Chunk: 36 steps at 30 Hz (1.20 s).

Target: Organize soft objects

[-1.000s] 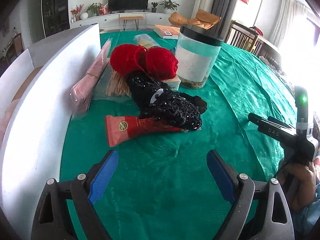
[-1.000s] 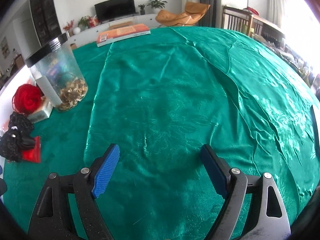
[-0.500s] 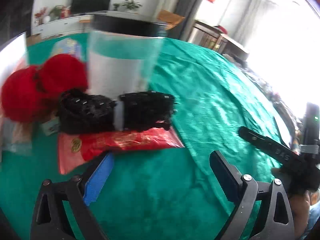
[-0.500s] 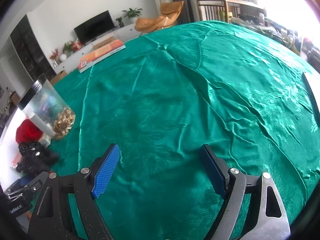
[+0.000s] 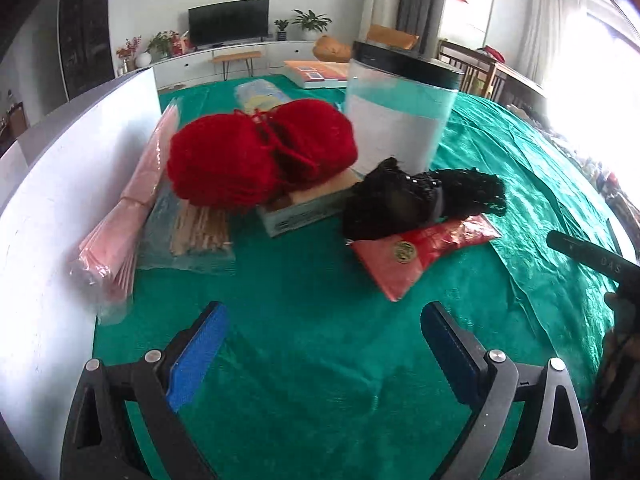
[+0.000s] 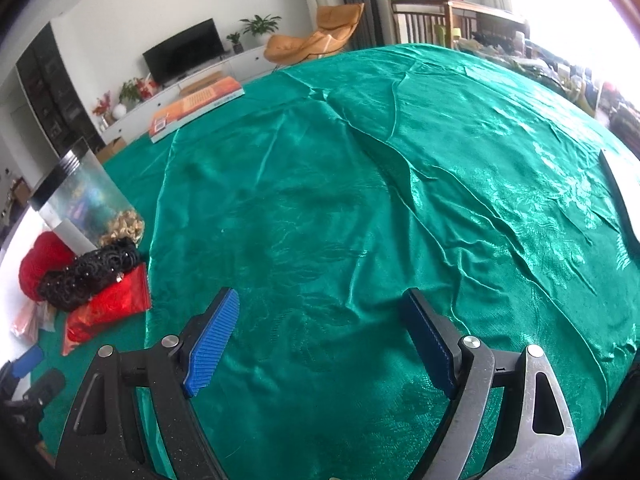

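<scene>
Two red yarn balls [image 5: 260,156] rest on a small flat box [image 5: 308,208] in the left wrist view. Right of them a black beaded soft piece [image 5: 404,200] lies on a red foil packet [image 5: 424,252]. My left gripper [image 5: 324,344] hovers open over bare green cloth just short of the pile, nothing between its blue pads. In the right wrist view my right gripper [image 6: 320,332] is open over bare cloth, with the yarn [image 6: 40,260], the black piece [image 6: 88,276] and the red packet [image 6: 108,308] far off at the left edge.
A clear jar [image 5: 400,120] with a black lid stands behind the black piece. A pink bag [image 5: 132,208] and a bag of wooden sticks [image 5: 200,232] lie along a white board [image 5: 60,200] at left. An orange book [image 6: 196,104] lies at the far table edge.
The left view has swung back left and moved closer to the pile; the yarn now sits centre-left. The right view has rolled, with the pile still at its left edge.
</scene>
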Each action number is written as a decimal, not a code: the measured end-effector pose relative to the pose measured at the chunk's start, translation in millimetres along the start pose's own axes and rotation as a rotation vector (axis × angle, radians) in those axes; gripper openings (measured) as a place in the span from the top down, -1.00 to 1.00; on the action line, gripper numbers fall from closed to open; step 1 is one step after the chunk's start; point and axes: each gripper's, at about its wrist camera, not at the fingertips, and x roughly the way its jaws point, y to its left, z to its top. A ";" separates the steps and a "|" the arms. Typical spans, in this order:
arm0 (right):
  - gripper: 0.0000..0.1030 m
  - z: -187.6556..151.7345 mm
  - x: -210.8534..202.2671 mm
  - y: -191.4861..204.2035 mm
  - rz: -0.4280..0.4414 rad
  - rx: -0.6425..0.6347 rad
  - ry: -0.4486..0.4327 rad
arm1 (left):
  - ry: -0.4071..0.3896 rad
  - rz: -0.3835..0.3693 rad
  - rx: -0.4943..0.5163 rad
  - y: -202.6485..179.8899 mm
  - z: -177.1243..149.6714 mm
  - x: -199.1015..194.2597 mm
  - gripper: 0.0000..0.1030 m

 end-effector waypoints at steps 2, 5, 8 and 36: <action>-0.67 -1.2 1.6 3.8 -0.010 -0.027 0.005 | 0.032 0.011 -0.008 2.0 -0.4 9.7 -0.87; -0.67 -1.8 2.9 6.1 -0.021 -0.041 0.007 | 0.046 0.011 -0.005 -2.8 0.7 16.4 -0.88; -0.70 -1.6 3.7 6.6 -0.021 -0.045 0.009 | 0.060 0.022 0.018 -9.1 1.7 20.0 -0.98; -0.71 0.3 8.9 14.2 -0.069 -0.088 0.023 | 0.079 0.057 0.056 -22.3 2.3 24.7 -1.00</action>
